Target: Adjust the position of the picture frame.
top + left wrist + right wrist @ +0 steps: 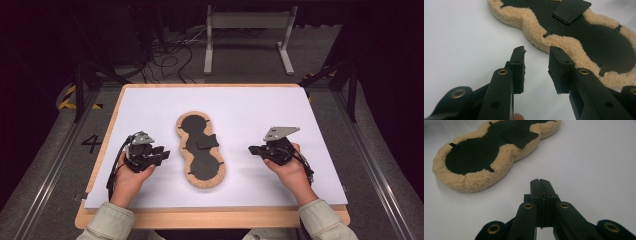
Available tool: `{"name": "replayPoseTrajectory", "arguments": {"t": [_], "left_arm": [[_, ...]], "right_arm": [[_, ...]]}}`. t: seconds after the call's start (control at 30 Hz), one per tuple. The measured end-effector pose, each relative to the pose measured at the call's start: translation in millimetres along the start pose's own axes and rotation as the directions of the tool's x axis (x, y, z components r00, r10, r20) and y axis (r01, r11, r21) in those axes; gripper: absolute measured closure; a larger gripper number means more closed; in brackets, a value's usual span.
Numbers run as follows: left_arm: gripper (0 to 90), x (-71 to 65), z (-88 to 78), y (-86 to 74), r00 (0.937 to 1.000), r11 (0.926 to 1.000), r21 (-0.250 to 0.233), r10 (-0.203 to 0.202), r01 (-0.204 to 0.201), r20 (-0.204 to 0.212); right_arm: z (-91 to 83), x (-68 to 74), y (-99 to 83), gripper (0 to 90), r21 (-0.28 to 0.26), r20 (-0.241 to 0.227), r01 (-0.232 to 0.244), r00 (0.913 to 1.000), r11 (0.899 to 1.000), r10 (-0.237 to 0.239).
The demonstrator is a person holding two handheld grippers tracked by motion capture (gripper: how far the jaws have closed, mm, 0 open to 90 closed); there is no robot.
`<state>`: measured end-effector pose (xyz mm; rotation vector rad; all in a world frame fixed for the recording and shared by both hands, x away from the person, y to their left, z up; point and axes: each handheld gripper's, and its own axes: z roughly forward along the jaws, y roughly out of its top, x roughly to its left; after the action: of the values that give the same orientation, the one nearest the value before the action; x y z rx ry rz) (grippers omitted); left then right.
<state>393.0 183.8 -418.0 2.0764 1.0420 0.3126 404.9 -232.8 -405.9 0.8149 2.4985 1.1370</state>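
Pad: frame centre, flat on the table.
Left hand-held gripper: lower left, released, empty.
Right hand-held gripper: lower right, clenched, empty.

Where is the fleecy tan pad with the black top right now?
In the high view, the peanut-shaped tan fleece pad with the black top lies flat at the middle of the white sheet, between the left hand-held gripper and the right hand-held gripper, touching neither.

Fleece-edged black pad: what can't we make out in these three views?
- Tan fleece-edged black peanut-shaped pad: underside hidden, lies flat on white sheet.
- Left gripper view: pad's far end cut by top edge.
- Black flap at its waist: what's beneath is covered.
- High view: small edge tabs too small.
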Motion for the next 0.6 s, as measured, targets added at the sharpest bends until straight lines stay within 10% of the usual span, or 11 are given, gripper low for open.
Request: {"name": "replayPoseTrajectory", "arguments": {"t": [0.6], "left_arm": [[58.5,9.3,-1.9,-2.6,0.9977,0.9978,0.008,-0.065,0.065,-0.017]], "right_arm": [[72.4,40.7,14.2,90.0,0.152,-0.081,0.109,0.9920,0.982,-0.097]]}}
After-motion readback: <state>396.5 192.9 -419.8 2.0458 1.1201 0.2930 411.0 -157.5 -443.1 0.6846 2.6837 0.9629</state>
